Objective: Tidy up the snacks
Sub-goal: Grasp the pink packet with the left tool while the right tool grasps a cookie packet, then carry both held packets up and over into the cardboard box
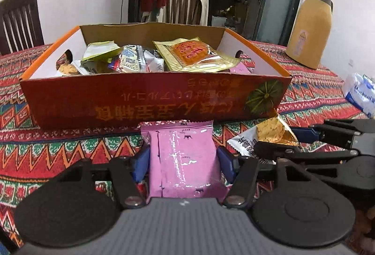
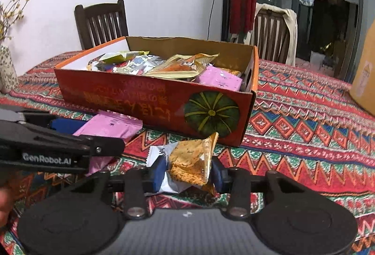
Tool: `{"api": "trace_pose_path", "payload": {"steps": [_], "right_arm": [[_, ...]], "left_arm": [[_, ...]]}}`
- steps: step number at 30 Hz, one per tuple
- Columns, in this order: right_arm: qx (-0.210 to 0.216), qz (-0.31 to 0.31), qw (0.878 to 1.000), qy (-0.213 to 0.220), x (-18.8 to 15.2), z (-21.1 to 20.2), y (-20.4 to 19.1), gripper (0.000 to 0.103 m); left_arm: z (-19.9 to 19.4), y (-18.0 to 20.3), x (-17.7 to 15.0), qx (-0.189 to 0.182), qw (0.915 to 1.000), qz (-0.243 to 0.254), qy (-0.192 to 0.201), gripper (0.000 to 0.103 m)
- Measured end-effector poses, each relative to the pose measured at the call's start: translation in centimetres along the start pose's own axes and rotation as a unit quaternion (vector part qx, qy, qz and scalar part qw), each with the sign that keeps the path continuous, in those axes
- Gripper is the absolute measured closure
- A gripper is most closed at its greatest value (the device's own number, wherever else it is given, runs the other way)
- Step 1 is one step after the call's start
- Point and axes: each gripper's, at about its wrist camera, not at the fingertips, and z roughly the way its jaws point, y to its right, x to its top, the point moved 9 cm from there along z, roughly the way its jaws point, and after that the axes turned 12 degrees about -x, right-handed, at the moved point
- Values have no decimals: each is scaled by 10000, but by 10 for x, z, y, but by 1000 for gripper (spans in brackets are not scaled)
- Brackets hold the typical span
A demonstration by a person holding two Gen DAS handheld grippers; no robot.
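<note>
Two loose snacks lie on the bench just in front of the box [image 1: 150,100], which already holds a heap of packets. The left gripper [image 1: 182,161] has its jaws around the pink packet [image 1: 185,156], pads at or very near both its sides; I cannot tell whether they press. The right gripper [image 2: 188,174] has its jaws narrow and closed on the cracker packet [image 2: 191,162], to the right of the pink one. The step in hand looks like the pickup of the last two snacks. Next, each hand needs a firm grip, a lift clear of the near wall, a short carry away over the rim, and release inside.
</note>
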Motion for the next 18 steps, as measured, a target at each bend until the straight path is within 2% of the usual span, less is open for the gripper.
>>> {"api": "trace_pose_path", "payload": {"steps": [3,7,11,15,18], "right_arm": [[16,69,10000,15,0,0,4,64],[-99,107,9998,129,2,-2,9,64],[-75,150,9992,360,10,-16,9,64],[-329,118,9965,762,15,-56,1,64],[-87,394,9947,945,0,-101,-13,64]], "left_arm": [[-5,-2,-1,39,9999,-107,38,42],[-20,7,-5,4,9999,-14,150,43],[-54,17,-9,-134,9991,-81,390,43],[-104,24,-19,-157,9969,98,761,42],[-135,18,-33,-153,9960,-12,881,42]]}}
